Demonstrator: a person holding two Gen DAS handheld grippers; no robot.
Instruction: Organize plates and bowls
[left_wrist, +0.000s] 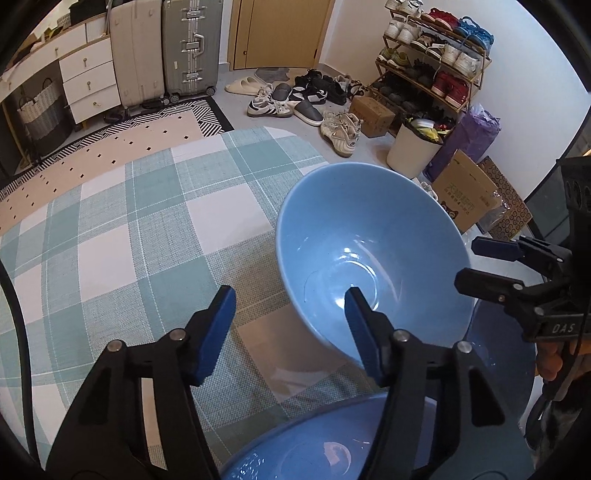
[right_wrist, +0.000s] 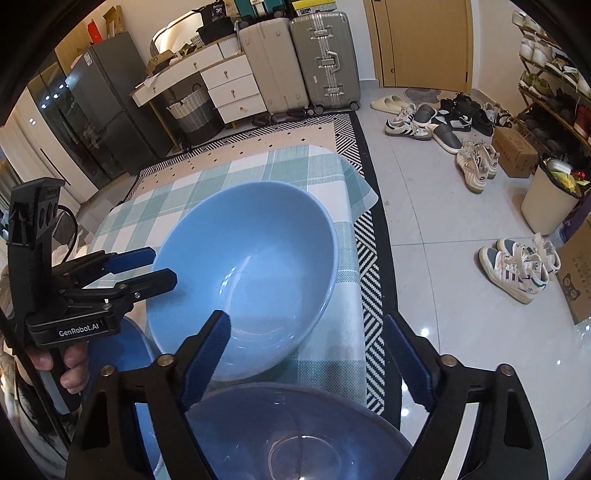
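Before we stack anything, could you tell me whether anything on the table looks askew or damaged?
The light blue bowl is tipped steeply on the checked cloth, its mouth turned sideways instead of upward. I see no spill or crack.

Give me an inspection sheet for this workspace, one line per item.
Surface: table under a green and white checked cloth, set on a patterned rug.
Job's things: light blue bowl tilted on the cloth; a darker blue dish nearest the right camera; another blue dish nearest the left camera.
Clutter: nothing seen on the cloth besides the dishes.
Grippers: left gripper open, one finger inside the bowl, one outside, rim between; right gripper open, astride the bowl's opposite rim.
Cables: a black cable loops behind the left gripper.
Surroundings: suitcases, drawers, shoe rack, loose shoes, bin, cardboard boxes.
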